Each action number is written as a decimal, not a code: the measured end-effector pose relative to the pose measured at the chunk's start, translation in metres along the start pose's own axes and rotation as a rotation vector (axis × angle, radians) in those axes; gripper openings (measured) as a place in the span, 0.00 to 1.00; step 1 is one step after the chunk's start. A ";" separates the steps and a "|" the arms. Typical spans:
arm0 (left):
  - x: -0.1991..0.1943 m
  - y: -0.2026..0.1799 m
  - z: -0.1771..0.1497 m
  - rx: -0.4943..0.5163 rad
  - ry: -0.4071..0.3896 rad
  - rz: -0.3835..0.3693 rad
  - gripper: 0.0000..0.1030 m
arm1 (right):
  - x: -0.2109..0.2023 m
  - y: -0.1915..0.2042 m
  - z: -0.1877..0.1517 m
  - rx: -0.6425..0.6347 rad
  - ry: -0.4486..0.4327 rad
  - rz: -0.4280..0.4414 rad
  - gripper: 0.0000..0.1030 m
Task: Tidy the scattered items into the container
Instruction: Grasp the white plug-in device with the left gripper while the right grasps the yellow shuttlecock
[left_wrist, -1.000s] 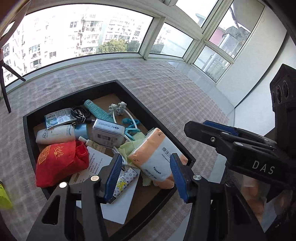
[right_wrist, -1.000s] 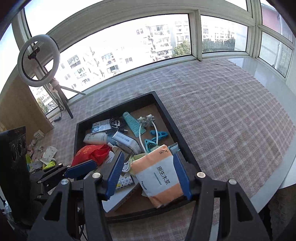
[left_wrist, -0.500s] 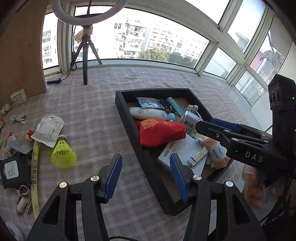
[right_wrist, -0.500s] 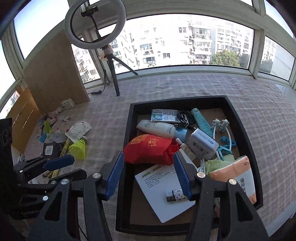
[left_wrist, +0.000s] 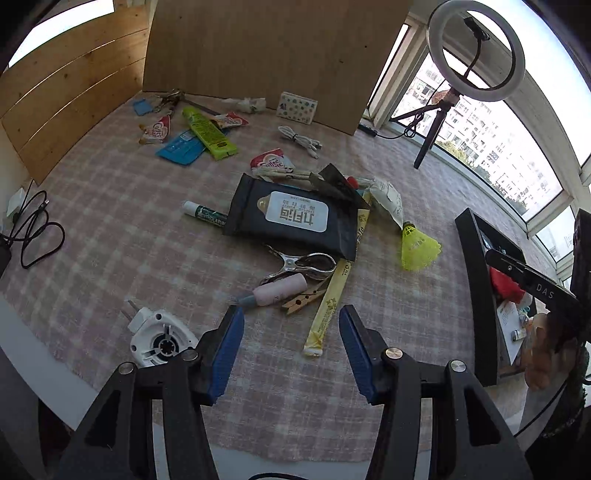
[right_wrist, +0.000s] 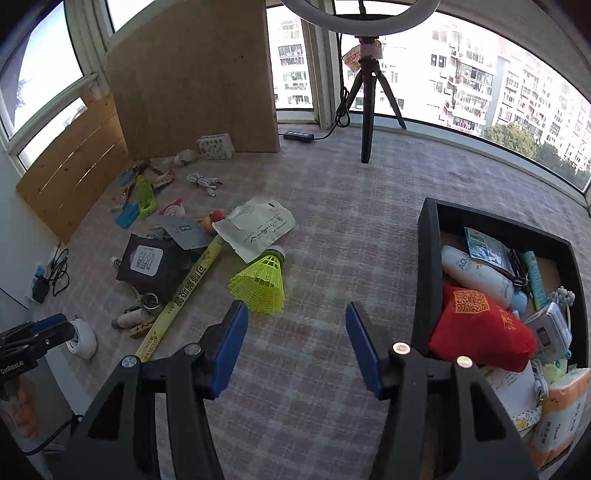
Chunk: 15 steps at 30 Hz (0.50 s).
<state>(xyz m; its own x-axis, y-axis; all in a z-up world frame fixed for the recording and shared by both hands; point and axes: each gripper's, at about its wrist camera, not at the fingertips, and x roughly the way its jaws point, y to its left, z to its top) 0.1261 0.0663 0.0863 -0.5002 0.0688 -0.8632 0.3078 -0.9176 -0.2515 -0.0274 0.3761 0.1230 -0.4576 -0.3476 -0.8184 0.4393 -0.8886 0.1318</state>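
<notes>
My left gripper (left_wrist: 291, 314) hangs open and empty over the checked cloth. Just beyond its tips lie a pink bottle (left_wrist: 280, 290), a wooden clothespin (left_wrist: 304, 297) and a long yellow sachet (left_wrist: 332, 295). A metal clip (left_wrist: 306, 262) and a black wipes pack (left_wrist: 295, 218) lie further out. My right gripper (right_wrist: 297, 310) is open too, with a yellow shuttlecock (right_wrist: 262, 280) just past its left finger. The black tray (right_wrist: 424, 277) stands to its right, holding a red pouch (right_wrist: 480, 332), a white bottle (right_wrist: 476, 273) and several other items.
A white plug adapter (left_wrist: 159, 338) sits by the cloth's near edge. More packets, a green tube (left_wrist: 208, 133) and a white cable (left_wrist: 299, 140) lie toward a leaning wooden board (right_wrist: 195, 74). A ring-light tripod (right_wrist: 369, 92) stands by the window. Black cables (left_wrist: 37, 232) trail at the left.
Both grippers have swung left from above the tray to the scattered pile and dropped slightly. Their jaws stayed open with nothing in them.
</notes>
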 end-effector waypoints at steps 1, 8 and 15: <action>0.000 0.013 -0.004 -0.033 0.007 0.015 0.50 | 0.005 0.007 0.001 -0.011 0.004 0.002 0.53; 0.008 0.074 -0.027 -0.211 0.051 0.062 0.48 | 0.033 0.042 0.002 -0.101 0.023 -0.025 0.52; 0.017 0.088 -0.027 -0.247 0.063 0.077 0.48 | 0.050 0.043 0.004 -0.111 0.045 -0.039 0.47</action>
<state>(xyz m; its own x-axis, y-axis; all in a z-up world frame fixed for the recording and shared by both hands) 0.1662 -0.0032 0.0376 -0.4192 0.0339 -0.9073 0.5349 -0.7982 -0.2770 -0.0345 0.3198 0.0897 -0.4417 -0.2973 -0.8464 0.5060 -0.8616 0.0386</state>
